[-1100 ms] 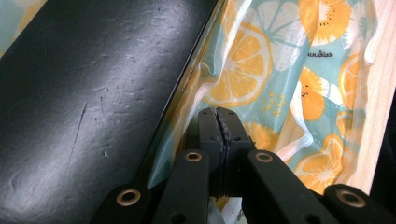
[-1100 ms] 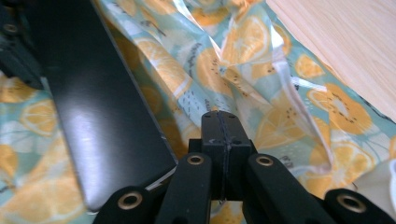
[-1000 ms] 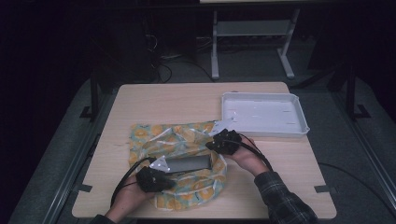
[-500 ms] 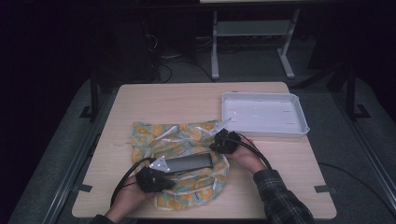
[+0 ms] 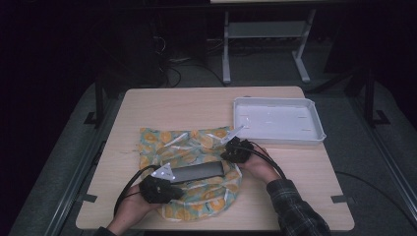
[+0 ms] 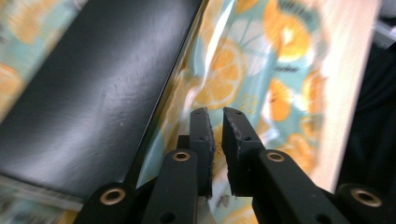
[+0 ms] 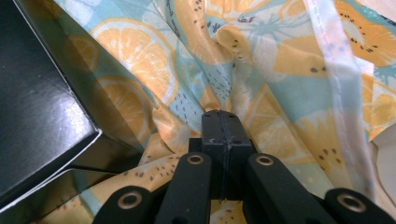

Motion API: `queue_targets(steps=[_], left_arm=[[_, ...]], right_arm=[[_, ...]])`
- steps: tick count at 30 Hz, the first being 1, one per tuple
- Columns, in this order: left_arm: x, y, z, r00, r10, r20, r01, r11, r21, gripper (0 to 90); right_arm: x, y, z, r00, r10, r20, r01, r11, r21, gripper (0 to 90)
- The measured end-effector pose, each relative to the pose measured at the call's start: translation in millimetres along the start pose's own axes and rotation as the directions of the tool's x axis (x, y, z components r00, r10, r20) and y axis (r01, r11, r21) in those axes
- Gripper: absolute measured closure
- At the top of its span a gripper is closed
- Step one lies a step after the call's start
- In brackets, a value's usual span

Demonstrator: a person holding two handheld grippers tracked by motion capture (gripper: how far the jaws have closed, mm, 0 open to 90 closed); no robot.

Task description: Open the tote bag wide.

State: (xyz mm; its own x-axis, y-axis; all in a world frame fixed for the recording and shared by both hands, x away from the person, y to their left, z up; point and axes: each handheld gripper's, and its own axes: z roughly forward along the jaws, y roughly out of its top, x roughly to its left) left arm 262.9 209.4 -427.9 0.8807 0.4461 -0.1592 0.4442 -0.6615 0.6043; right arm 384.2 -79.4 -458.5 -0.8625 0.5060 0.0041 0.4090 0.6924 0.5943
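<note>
Wrapping the box point(image 5: 195, 171) in the cloth point(image 5: 187, 147) looks underway. Right gripper point(image 5: 237, 151), jaws pressed together, seems to pinch cloth just beside the box's end; left gripper point(image 5: 158, 189), jaws slightly apart, grips nothing. Next, folding cloth over the box seems likely.

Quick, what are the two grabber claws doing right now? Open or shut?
Left gripper: nearly shut, a narrow gap between the jaws; whether it pinches the cloth cannot be told.
Right gripper: shut, jaws pressed together over the cloth.
</note>
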Motion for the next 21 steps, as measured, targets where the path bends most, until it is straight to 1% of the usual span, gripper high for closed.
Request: queue_targets(steps=[2, 3, 4, 6, 9, 10, 11, 12, 14, 17, 18, 21], left_arm=[[-0.5, -0.2, -10.7, 0.9999, -0.010, 0.004, 0.010, 0.9994, -0.035, 77.0], [0.0, 0.1, -16.6, 1.0000, -0.008, -0.003, 0.008, 0.9988, -0.048, 75.6], [1.3, 0.6, -22.9, 0.9999, -0.008, -0.013, 0.007, 0.9981, -0.061, 74.6], [4.8, 0.5, -34.3, 0.9993, -0.021, -0.031, 0.019, 0.9962, -0.085, 74.0], [12.3, -3.6, -44.0, 0.9968, -0.045, -0.066, 0.038, 0.9941, -0.102, 74.6], [15.0, -6.0, -45.6, 0.9957, -0.051, -0.077, 0.043, 0.9942, -0.099, 75.7], [16.8, -9.0, -46.3, 0.9941, -0.066, -0.087, 0.058, 0.9940, -0.092, 76.7], [19.4, -13.2, -45.7, 0.9922, -0.081, -0.095, 0.074, 0.9941, -0.079, 78.5], [22.9, -18.6, -43.2, 0.9904, -0.086, -0.108, 0.082, 0.9958, -0.040, 81.4], [29.9, -26.4, -37.3, 0.9874, -0.115, -0.109, 0.115, 0.9933, -0.003, 84.4], [32.8, -27.9, -36.0, 0.9867, -0.115, -0.115, 0.117, 0.9931, 0.011, 84.6], [38.4, -31.8, -30.1, 0.9832, -0.132, -0.126, 0.138, 0.9897, 0.040, 85.3]], right_arm=[[0.4, 0.3, 0.1, 1.0000, -0.002, 0.003, 0.002, 1.000, 0.001, 89.7], [0.7, 0.5, 0.1, 1.0000, -0.002, 0.004, 0.002, 1.000, 0.002, 89.7], [0.9, 0.6, 0.2, 1.0000, -0.004, 0.007, 0.004, 1.000, 0.002, 89.7], [1.2, 0.7, 0.3, 0.9999, -0.009, 0.008, 0.009, 1.000, 0.002, 89.7], [2.0, 1.1, 0.1, 0.9999, -0.012, 0.011, 0.012, 1.000, 0.007, 89.7], [2.2, 1.1, 0.0, 0.9999, -0.012, 0.010, 0.012, 1.000, 0.007, 89.7], [2.2, 1.0, -0.1, 0.9999, -0.012, 0.009, 0.012, 1.000, 0.008, 89.7], [2.0, 1.0, -0.2, 0.9999, -0.012, 0.007, 0.012, 1.000, 0.009, 89.7], [2.1, 0.8, -0.4, 0.9999, -0.013, 0.005, 0.013, 1.000, 0.010, 89.7], [2.5, 0.5, -1.0, 0.9999, -0.011, 0.002, 0.011, 1.000, 0.012, 89.6], [2.6, 0.3, -1.2, 0.9999, -0.012, 0.001, 0.012, 1.000, 0.013, 89.6], [3.0, -0.7, -2.4, 0.9999, -0.016, 0.000, 0.016, 1.000, 0.019, 89.6]])
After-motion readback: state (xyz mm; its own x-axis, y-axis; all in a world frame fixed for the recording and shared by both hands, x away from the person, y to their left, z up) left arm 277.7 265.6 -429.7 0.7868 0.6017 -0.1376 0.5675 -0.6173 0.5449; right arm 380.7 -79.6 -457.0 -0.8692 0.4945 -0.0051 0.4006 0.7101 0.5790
